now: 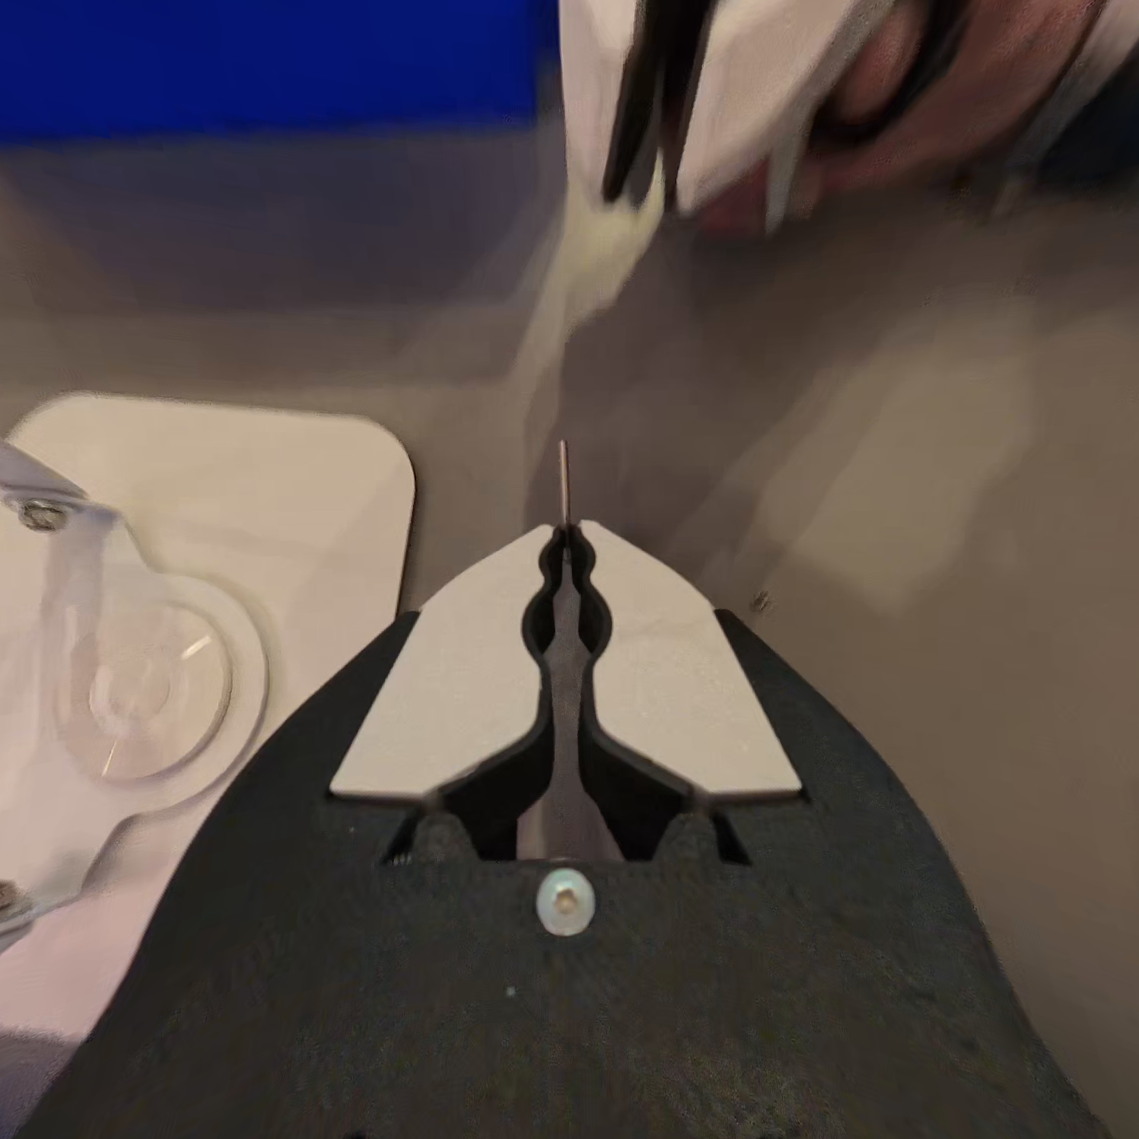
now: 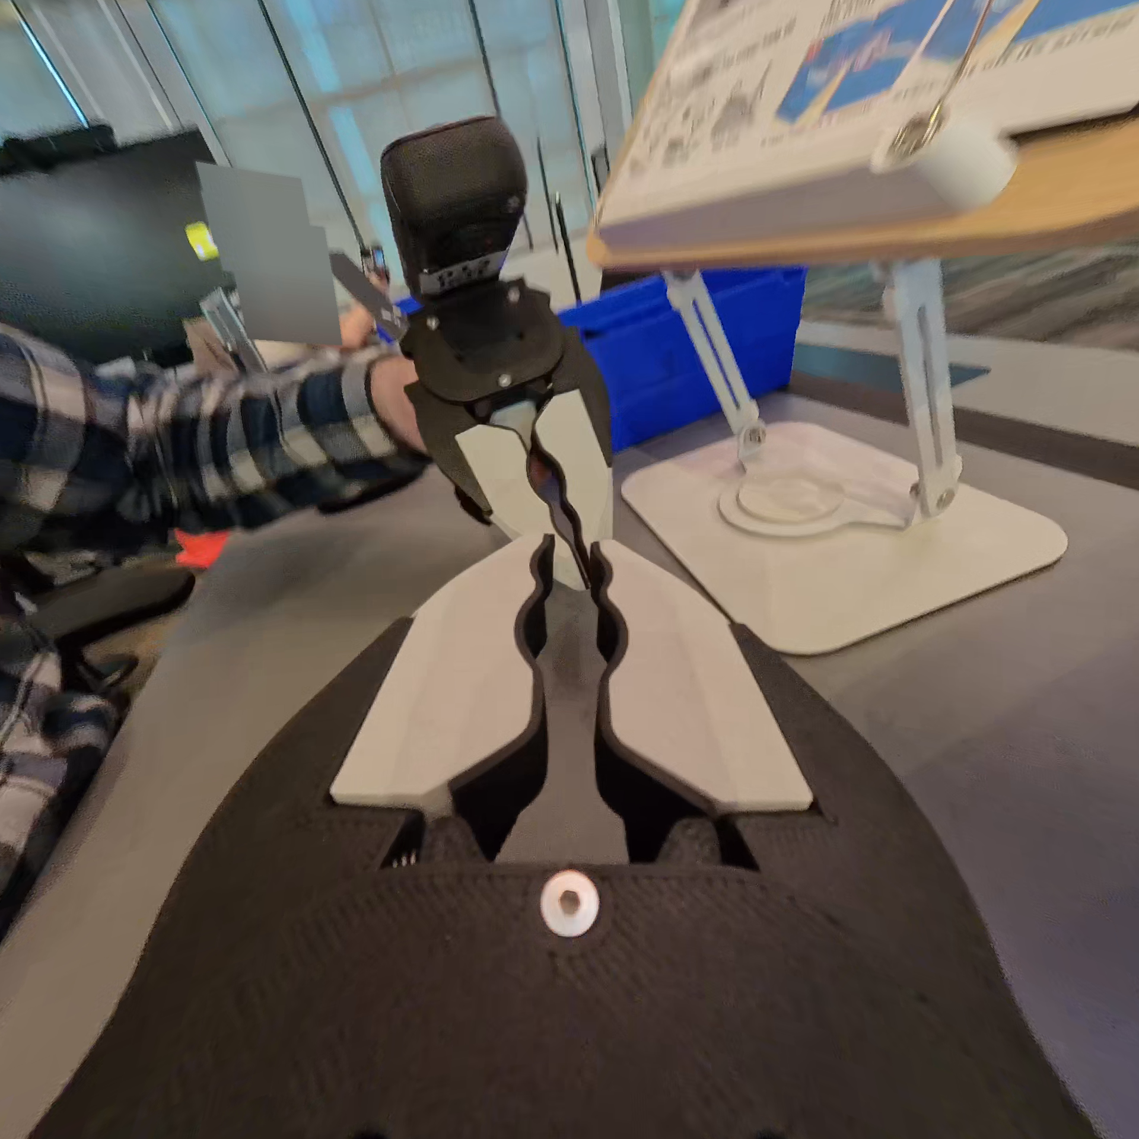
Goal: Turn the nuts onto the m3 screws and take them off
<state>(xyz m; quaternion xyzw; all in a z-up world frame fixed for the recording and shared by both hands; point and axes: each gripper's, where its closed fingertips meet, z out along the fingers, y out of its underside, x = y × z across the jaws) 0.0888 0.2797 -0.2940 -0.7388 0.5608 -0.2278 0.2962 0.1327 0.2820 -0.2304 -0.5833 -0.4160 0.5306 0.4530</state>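
My left tongs (image 1: 566, 529) are clenched on a thin metal pin (image 1: 563, 484); it sticks out past the fingertips, above the grey surface (image 1: 863, 555). My right tongs (image 2: 568, 548) stand slightly parted, nothing between the pads, just in front of the left tongs' tips. The white stand base (image 2: 863, 555) sits just beside, on the same surface, and carries an open book (image 2: 770, 123) on its tilted board. The blue bin (image 2: 678, 345) is behind. A person's plaid sleeve (image 2: 154, 419) lies far left.
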